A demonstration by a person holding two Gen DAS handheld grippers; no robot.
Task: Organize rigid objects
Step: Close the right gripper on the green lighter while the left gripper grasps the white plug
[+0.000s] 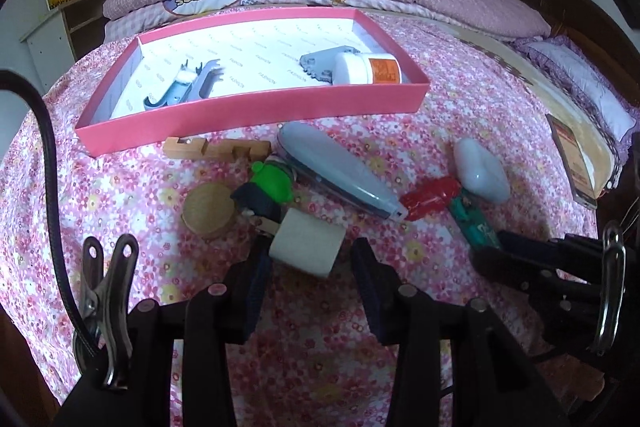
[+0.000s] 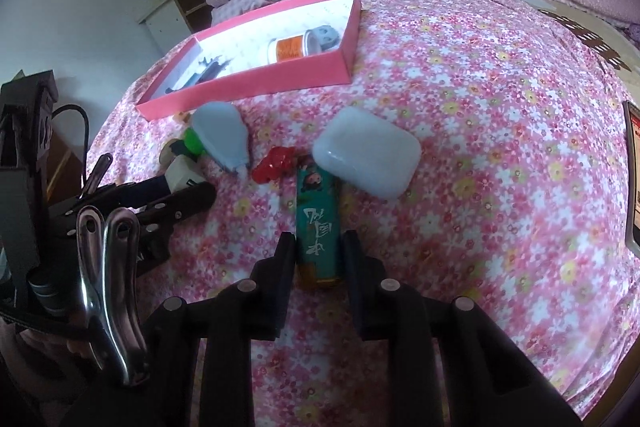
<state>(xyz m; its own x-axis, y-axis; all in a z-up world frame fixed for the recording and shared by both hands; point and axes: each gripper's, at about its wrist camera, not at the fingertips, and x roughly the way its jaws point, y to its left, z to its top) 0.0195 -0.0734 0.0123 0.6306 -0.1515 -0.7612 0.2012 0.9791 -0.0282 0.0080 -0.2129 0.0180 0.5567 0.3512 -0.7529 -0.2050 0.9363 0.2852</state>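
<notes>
Jaws of right gripper point(image 2: 316, 247) open astride teal lighter point(image 2: 319, 227) on the bed point(image 2: 480, 147), not yet pinching; left gripper point(image 1: 308, 259) open around white roll point(image 1: 306, 247). Best squeezed squarely, then carried to pink box point(image 2: 256, 83). Pad contact uncertain; lighter's near end half hidden.

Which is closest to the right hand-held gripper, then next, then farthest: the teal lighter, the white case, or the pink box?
Seen from the right wrist view, from the right hand-held gripper:
1. Teal lighter, between its fingers.
2. White case, just beyond, slightly right.
3. Pink box, far back, to the left.
</notes>
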